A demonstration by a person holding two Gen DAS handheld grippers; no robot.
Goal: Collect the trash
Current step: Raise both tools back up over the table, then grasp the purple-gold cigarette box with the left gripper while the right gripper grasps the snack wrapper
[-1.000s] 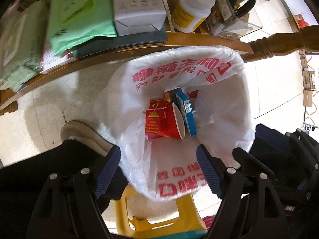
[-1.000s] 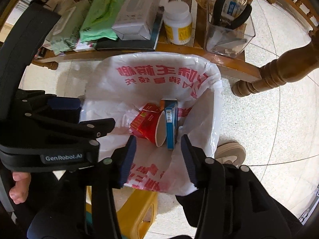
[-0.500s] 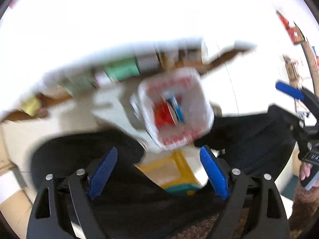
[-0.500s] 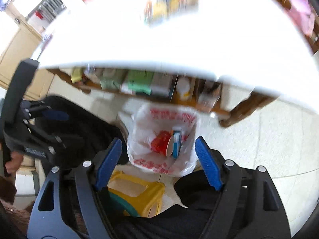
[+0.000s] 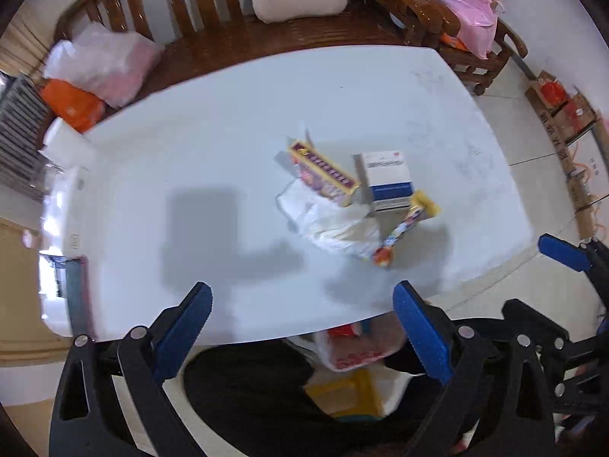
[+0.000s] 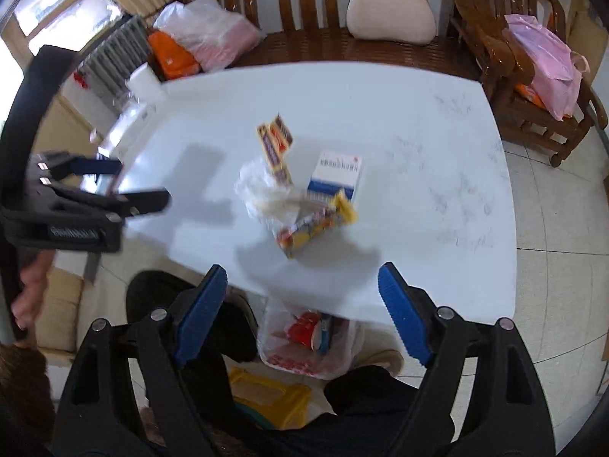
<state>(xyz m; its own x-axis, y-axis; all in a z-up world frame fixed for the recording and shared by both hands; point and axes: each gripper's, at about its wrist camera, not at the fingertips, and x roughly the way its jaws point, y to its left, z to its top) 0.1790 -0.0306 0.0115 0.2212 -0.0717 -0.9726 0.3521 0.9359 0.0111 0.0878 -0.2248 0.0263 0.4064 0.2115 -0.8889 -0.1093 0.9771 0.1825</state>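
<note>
Already partly done, by the look of it: the white tabletop [image 5: 228,144] is bare over most of its surface, with the remaining litter bunched in one cluster toward its near right part, short of the near edge. Below that edge, on the floor by a yellow stool [image 6: 270,400], the trash bag [image 6: 304,346] stands open and already holds a red packet and a blue-edged box, so some rubbish has gone in. Left on the tabletop are a crumpled white plastic bag [image 5: 331,221], a blue-and-white box [image 5: 388,179] standing just beside it, a long purple-and-yellow carton [image 5: 323,175] leaning over the plastic, and a slim yellow snack wrapper [image 5: 407,221] resting against the box. Four pieces, then, appear to remain. Both claws hover above the near edge with nothing between their fingers: the left gripper [image 5: 300,327] is spread wide, and the right gripper [image 6: 300,304] likewise gapes fully, neither touching any litter.
</note>
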